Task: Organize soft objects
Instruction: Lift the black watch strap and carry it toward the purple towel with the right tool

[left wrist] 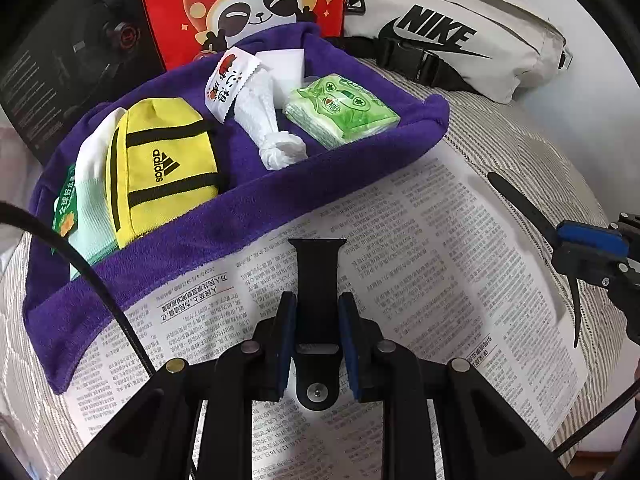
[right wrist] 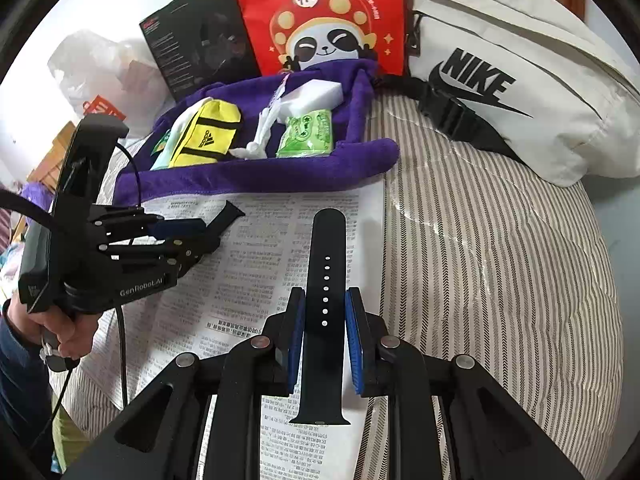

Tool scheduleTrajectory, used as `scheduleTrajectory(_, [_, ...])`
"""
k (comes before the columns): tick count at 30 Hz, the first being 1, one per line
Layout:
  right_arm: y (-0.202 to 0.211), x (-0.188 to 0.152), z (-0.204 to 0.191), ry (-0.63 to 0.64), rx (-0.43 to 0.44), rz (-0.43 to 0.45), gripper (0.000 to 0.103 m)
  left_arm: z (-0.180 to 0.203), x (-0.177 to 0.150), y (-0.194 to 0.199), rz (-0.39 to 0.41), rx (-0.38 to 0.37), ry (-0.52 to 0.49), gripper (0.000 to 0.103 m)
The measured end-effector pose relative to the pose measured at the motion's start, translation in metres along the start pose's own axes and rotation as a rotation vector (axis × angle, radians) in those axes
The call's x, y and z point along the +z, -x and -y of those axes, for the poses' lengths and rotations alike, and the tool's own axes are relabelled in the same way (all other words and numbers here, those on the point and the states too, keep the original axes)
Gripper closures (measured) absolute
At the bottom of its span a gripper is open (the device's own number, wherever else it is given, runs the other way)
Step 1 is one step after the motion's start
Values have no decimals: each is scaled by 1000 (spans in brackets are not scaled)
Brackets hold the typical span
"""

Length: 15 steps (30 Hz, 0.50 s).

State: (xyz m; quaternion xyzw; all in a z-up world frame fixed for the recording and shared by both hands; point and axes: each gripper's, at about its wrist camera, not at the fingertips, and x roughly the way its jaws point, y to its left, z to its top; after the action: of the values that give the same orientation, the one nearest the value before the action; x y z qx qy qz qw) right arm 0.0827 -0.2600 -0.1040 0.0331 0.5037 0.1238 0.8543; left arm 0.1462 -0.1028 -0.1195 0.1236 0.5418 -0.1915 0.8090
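Left wrist view: the left gripper (left wrist: 316,344) is nearly closed, its blue pads clamped on the short black watch strap piece (left wrist: 316,280), the one bearing a metal stud. This piece hangs over the newspaper (left wrist: 420,240) spread on the striped bedding (left wrist: 520,152).

Right wrist view: the right gripper (right wrist: 325,340) is likewise nearly closed, gripping the long black strap piece (right wrist: 326,280), which has a row of holes, at mid-length, above the newspaper's right edge.

Purple towel (left wrist: 280,208), formed into a tray, lies along the newspaper's far edge. Inside it, from left to right:
- white and mint folded cloth (left wrist: 94,200)
- yellow Adidas pouch (left wrist: 164,164)
- knotted white tissue (left wrist: 272,128)
- green tissue pack (left wrist: 340,108)

Behind the towel stand a red panda-print bag (left wrist: 248,4) and a black box (left wrist: 76,60). A white Nike waist bag (left wrist: 460,36) lies at the far right corner of the bedding.
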Motion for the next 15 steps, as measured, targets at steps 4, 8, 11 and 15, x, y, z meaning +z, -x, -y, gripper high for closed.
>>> scheduleTrajectory(4, [1,0,2,-13,2,5,83,2,0,-1,13,7,-6,82])
scheduleTrajectory(8, [0,0,1,-12,4,5,83,2,-1,-1,14,7,-7,82])
scheduleTrajectory(11, [0,0,0,-9,5,4,83,0,0,-1,7,2,1,82])
scheduleTrajectory(15, [-1,-1,0,-13,6,-1,83,1,-1,-1,21,4,-6,82])
